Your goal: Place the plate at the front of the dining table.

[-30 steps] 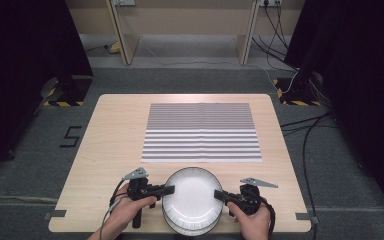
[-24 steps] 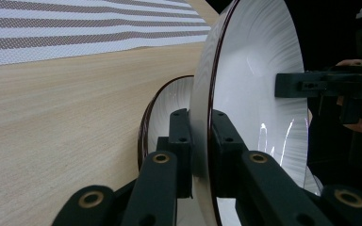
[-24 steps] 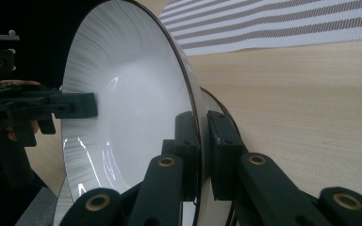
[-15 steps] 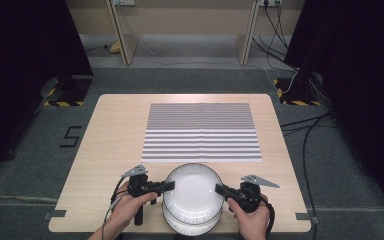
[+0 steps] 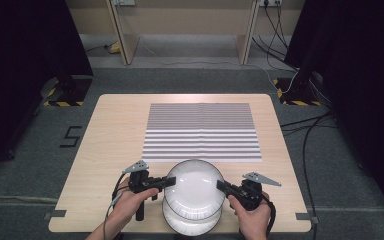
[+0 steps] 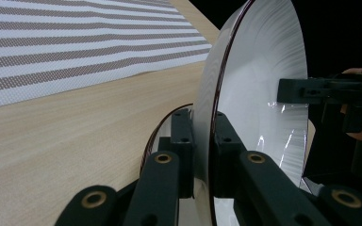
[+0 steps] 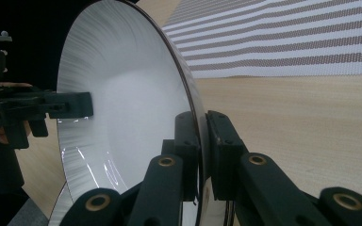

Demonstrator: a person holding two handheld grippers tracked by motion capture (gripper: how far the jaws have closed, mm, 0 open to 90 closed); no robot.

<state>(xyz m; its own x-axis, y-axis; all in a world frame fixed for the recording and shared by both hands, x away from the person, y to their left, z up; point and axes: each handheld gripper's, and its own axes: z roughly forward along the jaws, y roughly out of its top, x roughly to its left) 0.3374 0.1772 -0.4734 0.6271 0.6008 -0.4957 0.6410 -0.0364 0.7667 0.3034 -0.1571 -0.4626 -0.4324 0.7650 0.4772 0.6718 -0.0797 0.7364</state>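
Two tongs clamp one round white ceramic plate (image 5: 195, 186) above a second plate (image 5: 190, 222): left tongs (image 5: 171, 182) at 9 o'clock rim, right tongs (image 5: 220, 185) at 3; striped mat (image 5: 202, 131) lies toward 12 on the tabletop (image 5: 115, 130).

Glossy white plate (image 5: 195, 182), likely ceramic; matt pale wood table (image 5: 115, 130); woven striped mat (image 5: 201, 131)

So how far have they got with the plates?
Done: both grippers are clamped on the top plate, the left gripper on its left rim and the right gripper on its right rim. In hand: the plate is held above the second plate, which sits at the table's near edge. Left, probably: carrying it to the striped mat, which has nothing on it.
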